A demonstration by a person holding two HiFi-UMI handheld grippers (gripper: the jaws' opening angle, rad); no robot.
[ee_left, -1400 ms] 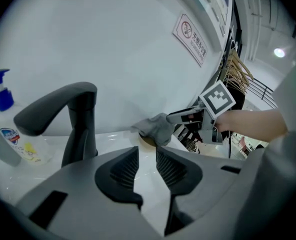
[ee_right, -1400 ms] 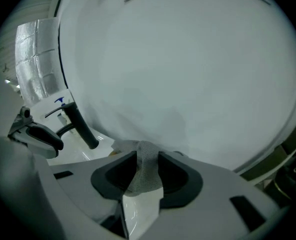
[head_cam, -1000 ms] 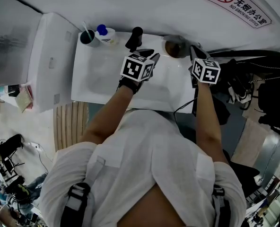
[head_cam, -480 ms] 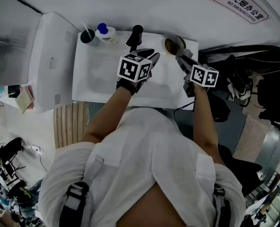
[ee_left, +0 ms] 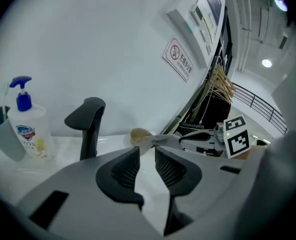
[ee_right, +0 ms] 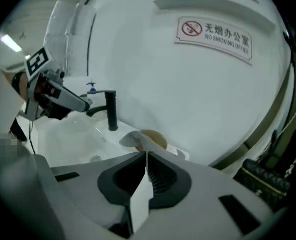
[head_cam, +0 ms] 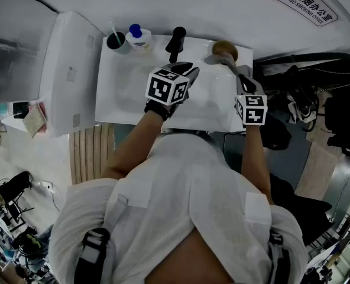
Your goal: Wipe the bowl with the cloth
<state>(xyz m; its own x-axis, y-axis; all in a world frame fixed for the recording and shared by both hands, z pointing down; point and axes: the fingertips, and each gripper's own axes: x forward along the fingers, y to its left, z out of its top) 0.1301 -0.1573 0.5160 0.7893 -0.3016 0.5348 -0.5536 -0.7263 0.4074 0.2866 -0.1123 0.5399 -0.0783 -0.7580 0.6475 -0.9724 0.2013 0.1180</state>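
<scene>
Drawn back toward the person since the earlier frame, the right gripper [head_cam: 241, 74] clamps a pale cloth [head_cam: 216, 58] reaching the brown bowl [head_cam: 226, 47] at the white sink's [head_cam: 127, 81] back-right corner beside the wall, while the left gripper [head_cam: 184, 70], jaws apart and empty, hovers over the open basin.

The head view sits above the person's shoulders and looks steeply down on the white sink [head_cam: 133, 93], which stands against the far wall. The left gripper view rides low over the basin, close to the black faucet [ee_left: 88, 126], and faces far and right. The right gripper view looks from the sink's right end, facing far and slightly left. All 3 views share the faucet, the bowl [head_cam: 224, 49] and the no-smoking sign [head_cam: 298, 3].
</scene>
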